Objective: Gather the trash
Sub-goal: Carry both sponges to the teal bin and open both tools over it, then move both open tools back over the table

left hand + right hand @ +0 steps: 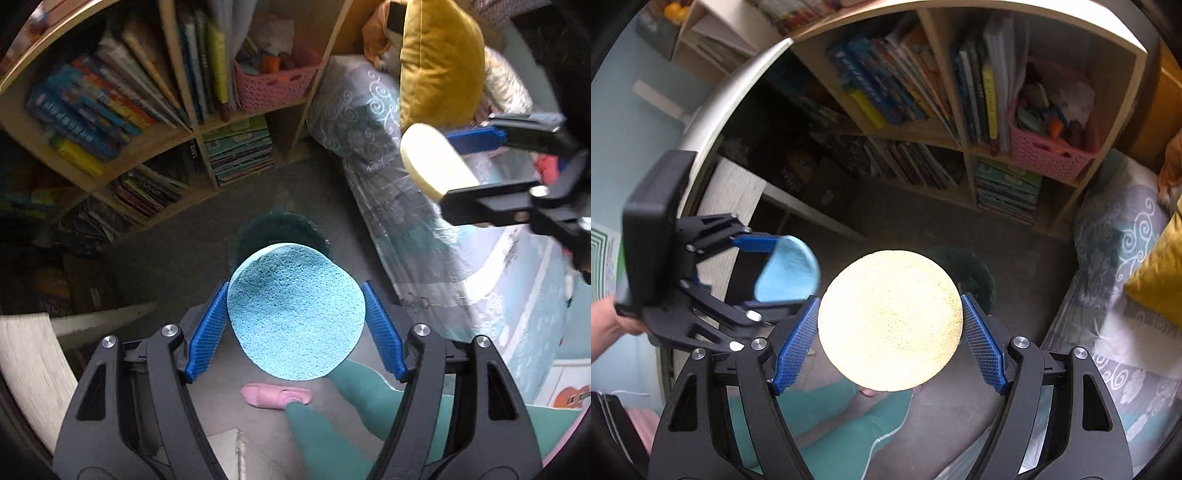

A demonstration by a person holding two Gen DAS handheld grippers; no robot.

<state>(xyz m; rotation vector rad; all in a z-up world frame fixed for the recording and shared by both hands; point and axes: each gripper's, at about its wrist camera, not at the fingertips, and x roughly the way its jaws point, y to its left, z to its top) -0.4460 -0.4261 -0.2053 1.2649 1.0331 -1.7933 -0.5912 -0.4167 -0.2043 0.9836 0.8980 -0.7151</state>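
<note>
Basically dark bin (280, 232) on floor sits under both tools. Left tool (295, 325) clamped on blue sponge disc (295, 314) by its rim; right tool (890, 336) likewise on yellow sponge disc (890, 321). Prob light, soft, squashy; edge grip w/ gentle squeeze suits.

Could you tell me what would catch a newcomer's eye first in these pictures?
Two round sponges dominate: a blue sponge clamped in the left tongs, and a pale yellow sponge in the right tongs. Below them, a dark green bin stands on the grey floor before a crowded bookshelf.
</note>
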